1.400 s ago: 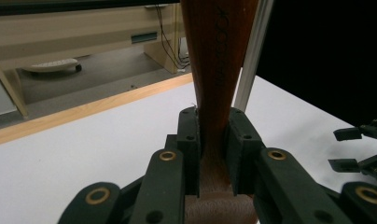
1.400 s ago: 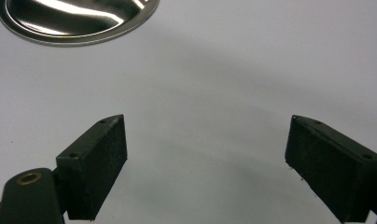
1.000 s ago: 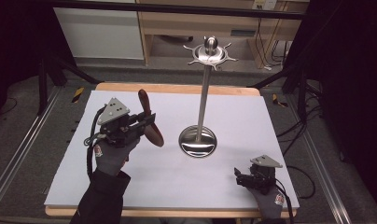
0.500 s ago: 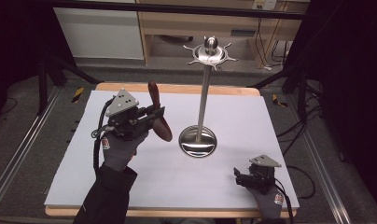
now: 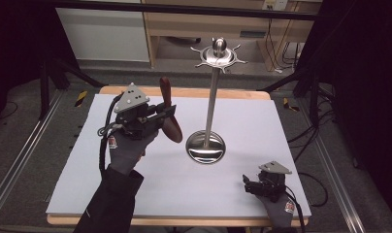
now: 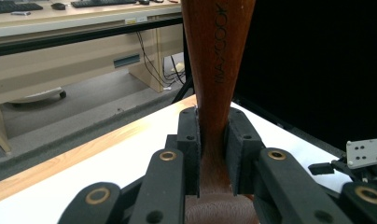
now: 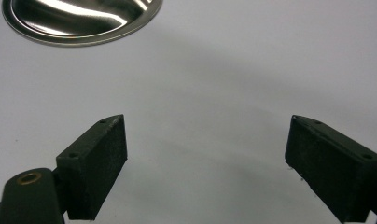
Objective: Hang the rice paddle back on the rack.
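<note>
A dark wooden spoon (image 5: 165,94) stands nearly upright over the left half of the white table, bowl end down. My left gripper (image 5: 163,115) is shut on its neck, raised above the table, left of the metal stand (image 5: 212,87). In the left gripper view the spoon's handle (image 6: 217,60) rises between the closed pads. The stand has a round shiny base (image 5: 205,146) and a ring of hooks at its top (image 5: 218,56). My right gripper (image 5: 248,184) rests low at the front right, open, with bare table between its jaws (image 7: 205,158).
The white table top (image 5: 136,194) has a wooden far edge (image 5: 242,93). The stand's base (image 7: 79,21) lies just ahead of the right gripper. Behind the table are a wooden cabinet (image 5: 194,29) and black frame legs (image 5: 310,82). Cables trail on the floor at right.
My left gripper has carried the spoon up and to the right, closer to the stand, and the spoon has turned more upright. The right gripper has stayed put.
</note>
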A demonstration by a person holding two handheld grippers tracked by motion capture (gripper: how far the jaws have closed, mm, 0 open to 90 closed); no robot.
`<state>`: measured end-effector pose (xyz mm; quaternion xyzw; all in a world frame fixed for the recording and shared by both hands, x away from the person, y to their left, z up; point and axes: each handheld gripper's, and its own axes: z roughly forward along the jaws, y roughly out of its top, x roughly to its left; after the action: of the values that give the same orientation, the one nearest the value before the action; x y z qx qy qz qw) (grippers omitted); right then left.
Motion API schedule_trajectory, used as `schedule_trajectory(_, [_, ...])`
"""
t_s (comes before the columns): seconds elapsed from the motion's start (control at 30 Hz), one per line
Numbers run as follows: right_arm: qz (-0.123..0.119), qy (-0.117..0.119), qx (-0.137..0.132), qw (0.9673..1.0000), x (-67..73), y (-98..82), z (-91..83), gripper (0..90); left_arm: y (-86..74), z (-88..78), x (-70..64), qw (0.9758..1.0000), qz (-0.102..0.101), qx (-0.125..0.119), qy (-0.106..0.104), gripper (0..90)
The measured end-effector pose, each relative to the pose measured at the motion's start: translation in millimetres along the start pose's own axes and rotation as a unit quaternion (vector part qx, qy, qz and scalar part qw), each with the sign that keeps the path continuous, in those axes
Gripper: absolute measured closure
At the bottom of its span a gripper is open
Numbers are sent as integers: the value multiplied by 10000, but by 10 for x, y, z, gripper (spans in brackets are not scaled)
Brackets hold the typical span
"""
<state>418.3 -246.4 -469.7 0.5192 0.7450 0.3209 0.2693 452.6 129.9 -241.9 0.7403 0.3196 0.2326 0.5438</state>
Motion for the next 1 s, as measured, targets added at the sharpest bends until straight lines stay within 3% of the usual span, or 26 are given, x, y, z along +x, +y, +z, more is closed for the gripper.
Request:
schedule_trajectory(0.5, [17, 12, 6, 10000, 5, 0, 2, 130, 195, 105, -53, 9999, 64, -40, -86, 768])
schedule_trajectory(1.0, [28, 16, -4, 10000, 0, 3, -5, 130, 293, 308, -58, 9996, 140, 182, -133, 769])
